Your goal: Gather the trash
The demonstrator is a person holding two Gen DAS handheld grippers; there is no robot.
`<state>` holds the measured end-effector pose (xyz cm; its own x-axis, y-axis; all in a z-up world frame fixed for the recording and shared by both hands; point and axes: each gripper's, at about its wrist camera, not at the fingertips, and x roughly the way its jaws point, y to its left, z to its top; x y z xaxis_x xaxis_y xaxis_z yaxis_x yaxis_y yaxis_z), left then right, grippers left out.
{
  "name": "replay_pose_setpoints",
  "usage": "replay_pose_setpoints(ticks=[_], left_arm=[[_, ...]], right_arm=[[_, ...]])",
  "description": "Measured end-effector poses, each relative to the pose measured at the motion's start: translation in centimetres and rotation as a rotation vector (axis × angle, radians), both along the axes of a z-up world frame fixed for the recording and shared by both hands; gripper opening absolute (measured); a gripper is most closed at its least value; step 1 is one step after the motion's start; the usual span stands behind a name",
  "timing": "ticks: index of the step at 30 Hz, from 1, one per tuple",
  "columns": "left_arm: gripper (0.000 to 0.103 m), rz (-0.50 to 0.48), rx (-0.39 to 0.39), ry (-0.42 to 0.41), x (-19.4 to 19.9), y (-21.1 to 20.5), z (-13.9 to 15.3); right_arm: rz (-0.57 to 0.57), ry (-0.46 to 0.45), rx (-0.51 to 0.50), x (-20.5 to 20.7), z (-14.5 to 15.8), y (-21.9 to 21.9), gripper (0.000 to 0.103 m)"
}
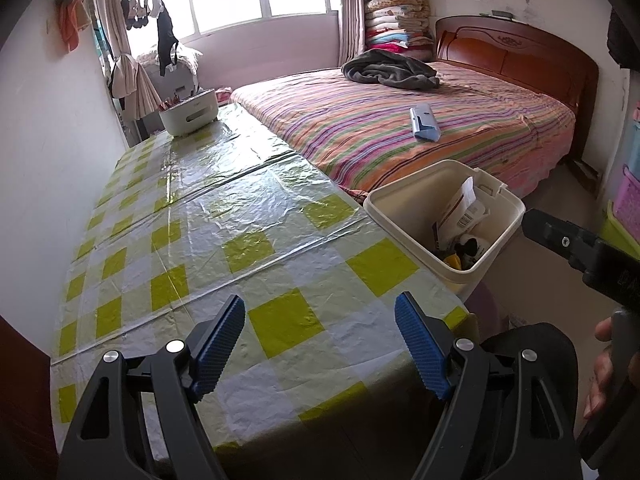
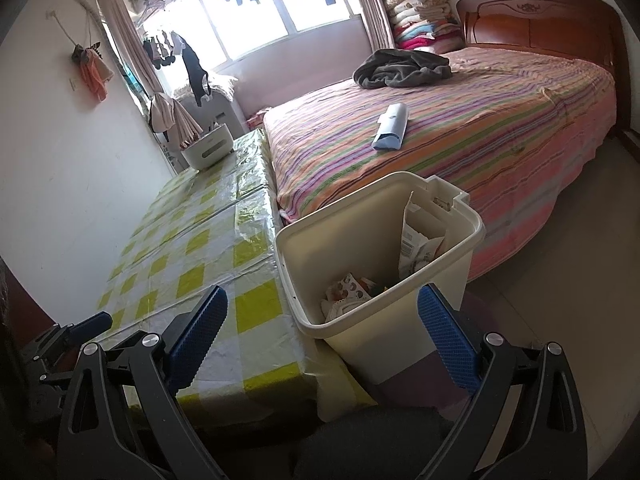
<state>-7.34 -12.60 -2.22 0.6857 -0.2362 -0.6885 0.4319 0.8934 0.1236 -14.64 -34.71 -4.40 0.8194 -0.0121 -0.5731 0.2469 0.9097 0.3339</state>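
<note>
A cream trash bin [image 1: 404, 216] stands at the right edge of the checked table [image 1: 208, 240]; it also shows in the right wrist view [image 2: 344, 236]. Inside it are a crumpled white wrapper [image 1: 462, 208] and other scraps [image 2: 348, 292]. My left gripper [image 1: 320, 316] is open and empty above the table's near end. My right gripper [image 2: 322, 308] is open and empty just in front of the bin; its body shows at the right of the left wrist view [image 1: 580, 248].
A white caddy [image 1: 190, 114] stands at the table's far end. A striped bed [image 1: 400, 128] lies beyond the bin, with a blue and white packet [image 1: 425, 122] and a dark blanket [image 1: 392, 68] on it. Coloured baskets [image 1: 628, 196] stand at the far right.
</note>
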Motion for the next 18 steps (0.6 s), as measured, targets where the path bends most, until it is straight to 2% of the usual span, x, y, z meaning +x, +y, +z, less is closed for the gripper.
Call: replay_pose_setpoints(ticks=[12,18], left_arm=[[0.075,-0.038,0.005,-0.028,-1.1,-0.7,0.4],[0.075,-0.08,-0.038,-0.06,-2.0,-0.8,1.0]], right_arm=[[-0.01,-0.008,0.004,-0.8,0.2,-0.3,0.095],[-0.016,-0.01,0.007,-1.3,0.1,-0.4,0.095]])
